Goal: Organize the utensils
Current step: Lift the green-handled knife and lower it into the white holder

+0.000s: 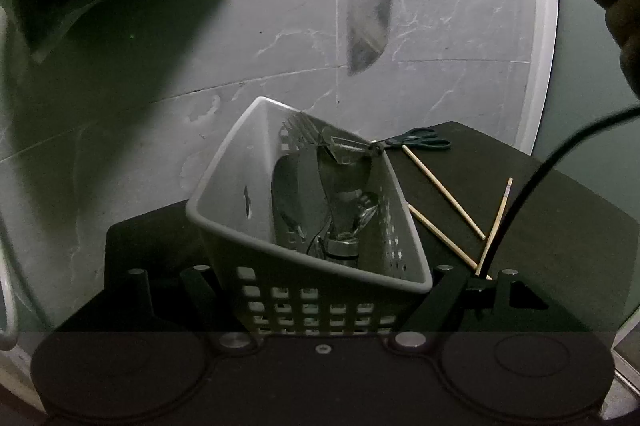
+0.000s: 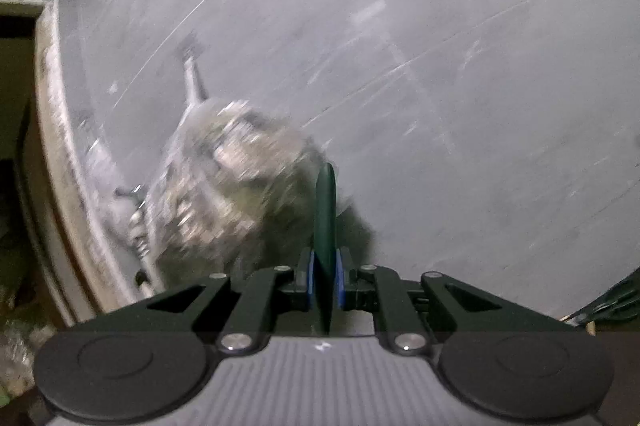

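Left gripper (image 1: 332,290) fingers clamped on white basket (image 1: 224,182) of utensils at the dark counter (image 1: 560,226) edge, scissors (image 1: 420,140) and chopsticks (image 1: 442,192) just beside it, knife (image 1: 370,6) blade-down over open floor (image 1: 160,86), handle pinched in right gripper (image 2: 325,278) fingers.

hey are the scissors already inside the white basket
No, the green-handled scissors lie on the dark table just beyond the white basket, next to loose chopsticks.
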Demonstrator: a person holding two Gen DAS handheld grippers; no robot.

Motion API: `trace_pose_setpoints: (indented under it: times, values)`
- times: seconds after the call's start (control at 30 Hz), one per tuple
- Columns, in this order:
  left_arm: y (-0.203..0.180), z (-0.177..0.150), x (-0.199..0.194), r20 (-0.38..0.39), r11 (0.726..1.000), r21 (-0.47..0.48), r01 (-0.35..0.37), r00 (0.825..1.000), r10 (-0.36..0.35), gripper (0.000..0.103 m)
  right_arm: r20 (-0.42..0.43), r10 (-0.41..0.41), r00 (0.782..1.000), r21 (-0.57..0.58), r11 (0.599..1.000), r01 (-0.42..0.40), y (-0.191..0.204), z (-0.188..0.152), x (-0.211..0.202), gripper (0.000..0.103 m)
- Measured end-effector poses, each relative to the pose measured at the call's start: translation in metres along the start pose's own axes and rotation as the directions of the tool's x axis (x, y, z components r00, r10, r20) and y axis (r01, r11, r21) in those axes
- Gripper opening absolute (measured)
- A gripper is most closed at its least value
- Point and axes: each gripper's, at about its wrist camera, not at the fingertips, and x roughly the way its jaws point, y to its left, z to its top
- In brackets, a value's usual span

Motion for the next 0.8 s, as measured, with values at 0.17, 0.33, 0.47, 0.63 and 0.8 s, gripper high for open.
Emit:
trace_pose_setpoints:
  times: [0.17,0.33,0.47,0.63,0.8]
  values:
    - [0.001,-0.002,-0.001,0.006,1.000,0.000,0.002,1.000,-0.002,0.077,-0.051,0.001,0.999,-0.045,0.999,-0.004,0.014,-0.026,0.006,0.012]
    - [0.001,-0.004,-0.001,0.010,1.000,0.002,0.006,1.000,-0.006,0.077,-0.082,-0.015,0.996,-0.088,0.996,0.008,0.022,-0.047,0.005,0.012]
    - [0.002,-0.004,0.000,0.013,1.000,0.005,0.011,1.000,-0.011,0.077,-0.108,-0.039,0.993,-0.134,0.991,0.024,0.029,-0.058,0.006,0.012]
    - [0.004,-0.005,0.000,0.016,1.000,0.011,0.020,1.000,-0.021,0.077,-0.132,-0.073,0.989,-0.192,0.980,0.047,0.035,-0.073,0.009,0.012]
    - [0.006,-0.006,-0.001,0.017,0.999,0.029,0.030,0.999,-0.031,0.077,-0.165,-0.093,0.982,-0.207,0.977,0.058,0.035,-0.092,0.011,0.012]
